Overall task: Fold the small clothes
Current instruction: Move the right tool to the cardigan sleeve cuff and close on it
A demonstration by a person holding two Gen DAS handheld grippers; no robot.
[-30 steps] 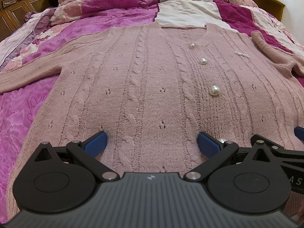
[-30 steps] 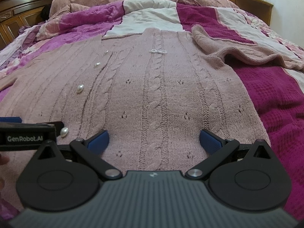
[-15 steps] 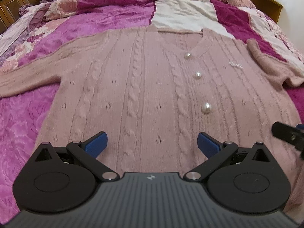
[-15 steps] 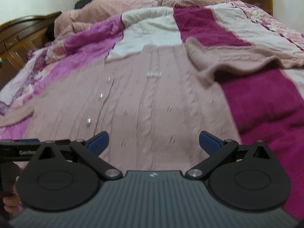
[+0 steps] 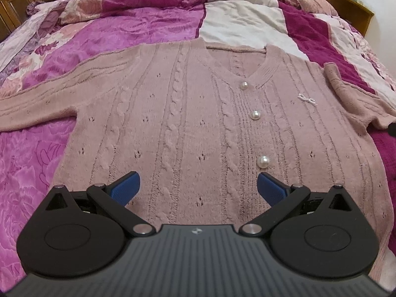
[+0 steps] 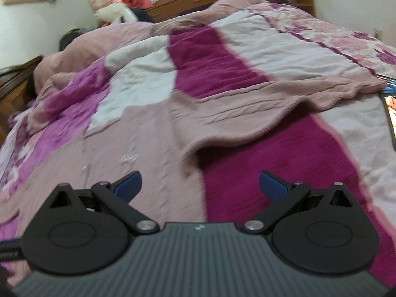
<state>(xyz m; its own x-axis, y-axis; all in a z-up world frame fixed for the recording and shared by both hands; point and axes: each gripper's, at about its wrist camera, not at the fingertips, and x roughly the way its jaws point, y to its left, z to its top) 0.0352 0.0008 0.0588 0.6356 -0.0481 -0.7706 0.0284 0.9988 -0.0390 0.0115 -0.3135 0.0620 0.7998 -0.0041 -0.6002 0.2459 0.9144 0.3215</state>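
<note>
Bedroom, big bed with a patchwork pink, magenta and white quilt [image 5: 153, 39], wooden headboard at the back. Pink cable-knit cardigan [image 5: 188, 128] lies flat and face up on the quilt, pearl buttons [image 5: 255, 115] done up, one sleeve stretched straight out to the left side of my view, the other sleeve [image 6: 259, 113] rumpled and trailing off to the right. My left gripper [image 5: 198, 188] hangs over the lower front of the cardigan, jaws spread wide, nothing in them. In the last second I pulled it back a bit, so more of the hem area and the neckline is in frame. My right gripper [image 6: 200, 185], also spread and empty, has swung away from the body panel toward that rumpled sleeve; its view is motion-blurred. I read this as no fold started yet. The likely next grab is the right sleeve, to bring it across the chest.
</note>
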